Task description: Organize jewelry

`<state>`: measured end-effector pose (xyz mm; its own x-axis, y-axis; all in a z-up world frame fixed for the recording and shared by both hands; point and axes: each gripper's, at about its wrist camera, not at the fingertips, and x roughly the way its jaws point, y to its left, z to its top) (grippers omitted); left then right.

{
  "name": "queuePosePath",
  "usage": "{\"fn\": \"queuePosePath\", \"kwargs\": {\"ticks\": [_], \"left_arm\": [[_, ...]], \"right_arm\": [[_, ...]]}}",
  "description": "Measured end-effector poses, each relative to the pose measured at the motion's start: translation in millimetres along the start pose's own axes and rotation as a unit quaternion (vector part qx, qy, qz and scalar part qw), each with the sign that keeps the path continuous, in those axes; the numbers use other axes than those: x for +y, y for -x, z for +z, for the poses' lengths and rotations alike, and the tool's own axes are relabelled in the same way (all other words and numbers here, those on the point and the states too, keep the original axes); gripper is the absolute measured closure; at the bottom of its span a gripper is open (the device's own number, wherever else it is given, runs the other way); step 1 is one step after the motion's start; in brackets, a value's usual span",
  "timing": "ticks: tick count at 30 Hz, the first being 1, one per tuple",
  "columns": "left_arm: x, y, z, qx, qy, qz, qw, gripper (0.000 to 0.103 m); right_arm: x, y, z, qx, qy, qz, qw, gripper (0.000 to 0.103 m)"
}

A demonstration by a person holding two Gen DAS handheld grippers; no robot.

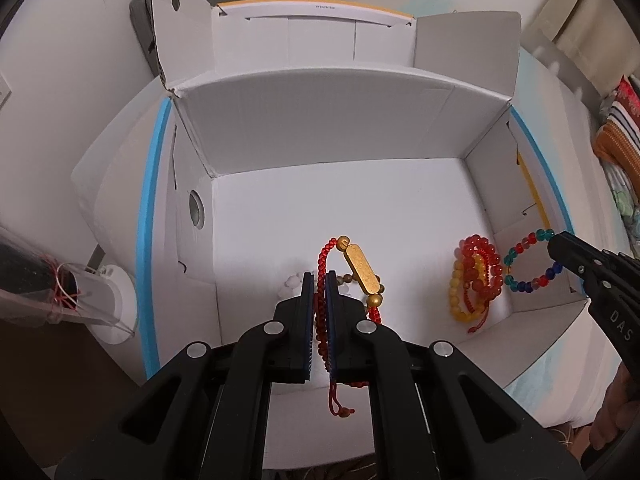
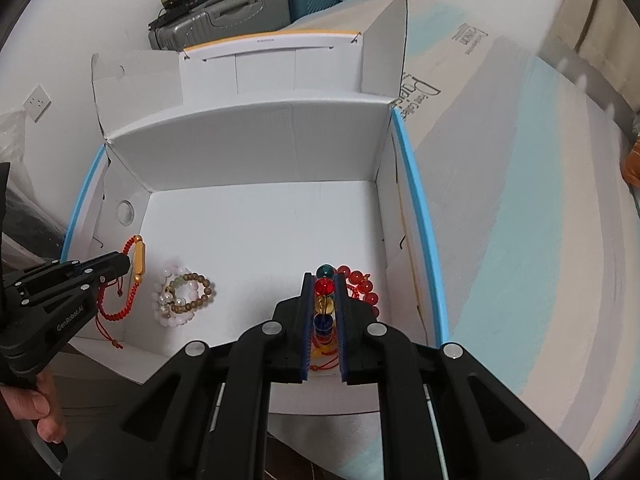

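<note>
My left gripper (image 1: 319,280) is shut on a red cord bracelet with a gold bar charm (image 1: 362,268), held above the floor of a white cardboard box (image 1: 320,128). It also shows in the right wrist view (image 2: 138,258). My right gripper (image 2: 323,278) is shut on a bracelet of multicolored glass beads (image 2: 324,288), over the box's right side; in the left wrist view that bracelet (image 1: 528,262) hangs from it. A red and yellow bead bracelet pile (image 1: 476,276) lies beneath. A wooden bead bracelet and a white bead bracelet (image 2: 182,294) lie on the box floor at left.
The box has raised flaps and a blue edge strip (image 2: 418,216). A clear stand on a white base (image 1: 112,300) is outside the box at left. Suitcases (image 2: 220,12) stand behind. A pale mattress (image 2: 540,220) is to the right.
</note>
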<state>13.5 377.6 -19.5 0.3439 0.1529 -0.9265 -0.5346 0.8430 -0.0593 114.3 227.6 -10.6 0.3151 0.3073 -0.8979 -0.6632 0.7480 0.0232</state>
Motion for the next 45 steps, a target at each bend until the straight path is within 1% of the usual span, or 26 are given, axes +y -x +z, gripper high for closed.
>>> {"fn": "queuePosePath", "kwargs": {"ticks": [3,5,7,9,10,11,13,14,15,16,18,19,22,24,26,29,33,39,45], "left_arm": [[0.9,-0.9,-0.3,-0.005,-0.002,0.006,1.0000,0.093],[1.9,-0.2,-1.0,-0.011,-0.004,0.010,0.9999,0.086],[3.6,2.7,-1.1,-0.019,-0.002,0.016,0.9997,0.066],[5.0,8.3,-1.3,-0.032,0.001,0.023,0.9992,0.053],[5.3,12.9,-1.4,-0.040,0.000,0.027,0.9988,0.048],[4.8,17.0,-1.8,-0.048,0.000,0.029,0.9985,0.045],[3.3,25.2,-2.5,-0.059,0.000,0.031,0.9977,0.031],[2.4,29.8,-3.2,-0.066,0.000,0.033,0.9973,0.027],[1.6,34.6,-3.7,-0.073,0.001,0.036,0.9967,0.019],[0.2,41.4,-5.1,-0.084,0.002,0.041,0.9956,0.013],[-2.1,51.5,-8.5,-0.101,0.002,0.043,0.9940,0.010],[-2.6,57.7,-10.8,-0.109,0.004,0.040,0.9933,0.007],[-4.5,71.2,-17.8,-0.122,0.009,0.035,0.9918,0.006],[-7.2,80.5,-25.3,-0.131,0.012,0.026,0.9910,0.006],[-9.0,86.7,-33.3,-0.137,0.013,0.023,0.9902,0.006],[-12.5,93.8,-45.1,-0.145,0.013,0.019,0.9892,0.006],[-15.6,99.5,-62.1,-0.156,0.009,0.025,0.9873,0.006],[-18.7,98.6,-85.1,-0.165,0.001,0.029,0.9858,0.006],[-17.3,93.2,-95.9,-0.166,0.003,0.018,0.9859,0.006]], "right_arm": [[2.2,-3.6,0.0,0.000,-0.001,-0.004,1.000,0.092],[2.8,-4.0,0.7,0.000,-0.004,-0.004,1.000,0.091],[2.9,-3.8,1.0,-0.001,-0.007,-0.004,1.000,0.085],[2.2,0.6,-0.2,-0.012,-0.009,-0.006,1.000,0.065],[1.7,3.5,-0.5,-0.018,-0.011,-0.006,1.000,0.062],[1.2,6.5,-1.1,-0.023,-0.011,-0.006,1.000,0.059],[-0.4,13.3,-2.1,-0.032,-0.014,-0.004,0.999,0.052],[-1.7,17.1,-3.1,-0.036,-0.015,-0.002,0.999,0.045],[-3.0,22.4,-4.6,-0.043,-0.018,0.002,0.999,0.041],[-3.6,27.1,-6.0,-0.049,-0.018,0.006,0.999,0.039],[-5.3,37.4,-9.1,-0.060,-0.019,0.008,0.998,0.032],[-6.4,43.2,-11.1,-0.067,-0.020,0.009,0.998,0.031],[-10.8,58.3,-18.0,-0.084,-0.025,0.014,0.996,0.021],[-12.6,67.4,-24.1,-0.098,-0.027,0.021,0.995,0.013],[-12.5,74.8,-31.7,-0.109,-0.023,0.022,0.994,0.010],[-10.2,81.8,-44.2,-0.120,-0.013,0.014,0.993,0.007],[-8.0,87.7,-63.1,-0.133,-0.011,0.005,0.991,0.007],[-10.1,92.2,-86.9,-0.145,-0.028,-0.002,0.989,0.007],[-9.0,85.7,-98.5,-0.133,-0.032,-0.006,0.991,0.007]]}}
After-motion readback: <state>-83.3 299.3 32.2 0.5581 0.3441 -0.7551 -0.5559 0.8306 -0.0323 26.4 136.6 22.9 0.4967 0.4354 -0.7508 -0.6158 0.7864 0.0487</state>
